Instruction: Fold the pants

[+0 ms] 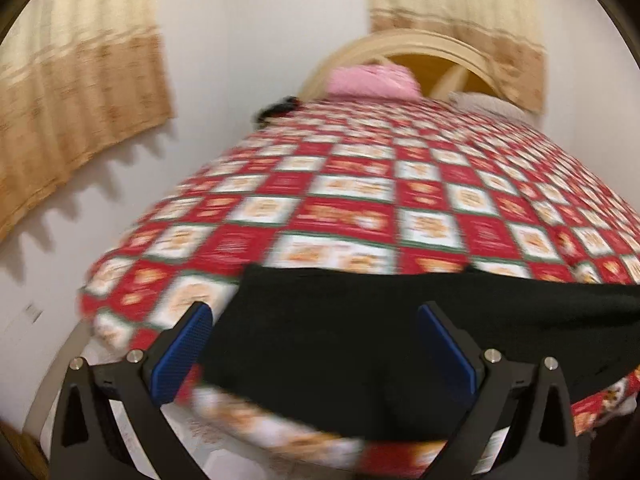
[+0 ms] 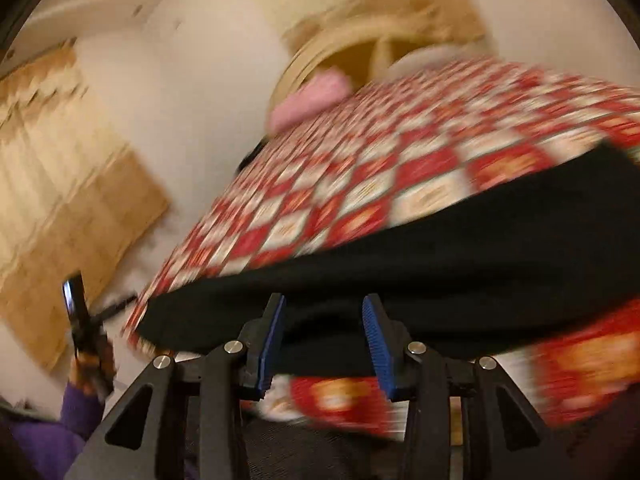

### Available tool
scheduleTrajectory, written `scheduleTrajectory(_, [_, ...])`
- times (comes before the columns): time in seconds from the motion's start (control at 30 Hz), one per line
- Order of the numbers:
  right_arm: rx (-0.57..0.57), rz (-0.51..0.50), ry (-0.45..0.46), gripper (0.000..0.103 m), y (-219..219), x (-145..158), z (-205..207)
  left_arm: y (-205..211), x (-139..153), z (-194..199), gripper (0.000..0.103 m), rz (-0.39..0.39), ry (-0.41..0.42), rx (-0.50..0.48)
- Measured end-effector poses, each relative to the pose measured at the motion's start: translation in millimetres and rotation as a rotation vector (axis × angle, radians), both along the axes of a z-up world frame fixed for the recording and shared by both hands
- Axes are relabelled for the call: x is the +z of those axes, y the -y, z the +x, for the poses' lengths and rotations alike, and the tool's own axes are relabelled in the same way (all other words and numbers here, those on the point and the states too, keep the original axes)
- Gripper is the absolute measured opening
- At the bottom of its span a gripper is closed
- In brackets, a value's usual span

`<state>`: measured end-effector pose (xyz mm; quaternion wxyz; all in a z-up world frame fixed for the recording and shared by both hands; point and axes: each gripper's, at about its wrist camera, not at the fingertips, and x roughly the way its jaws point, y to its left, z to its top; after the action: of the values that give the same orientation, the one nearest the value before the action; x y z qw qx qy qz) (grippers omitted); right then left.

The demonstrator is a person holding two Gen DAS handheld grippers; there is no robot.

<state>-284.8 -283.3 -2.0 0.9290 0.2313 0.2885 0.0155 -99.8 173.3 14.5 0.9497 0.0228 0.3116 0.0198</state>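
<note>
One pair of black pants lies flat along the near edge of the bed, on the red and white checked bedspread. I judge the cloth soft and light, with no stiffness, so it will sag and slide when I lift it. The best hold is, I think, at an outer edge or corner, where a finger can go under the fabric. In the left view the left end of the pants is just beyond the left gripper, which is spread wide and holds nothing; whether its fingers touch the cloth I cannot tell. The right gripper has a smaller gap, also with nothing between the pads, over the near border of the pants. Both views are blurred. Far away a pink pillow rests by the headboard.
</note>
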Motion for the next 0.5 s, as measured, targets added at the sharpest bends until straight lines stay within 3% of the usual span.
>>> scheduleTrajectory(0.1, [0.094,-0.006,-0.049,0.042,-36.9,-15.8,27.1,-50.1,-2.0,-11.1,0.103,-0.024,0.006,0.114])
scheduleTrajectory(0.23, [0.129,0.023,-0.084,0.042,-54.1,-31.0,42.6,-96.3,-11.4,-21.2,0.103,-0.123,-0.006,0.198])
scheduleTrajectory(0.5, [0.058,0.080,-0.116,0.042,-49.2,-47.6,49.3,-69.9,-53.3,-13.2,0.100,-0.277,-0.138,0.051])
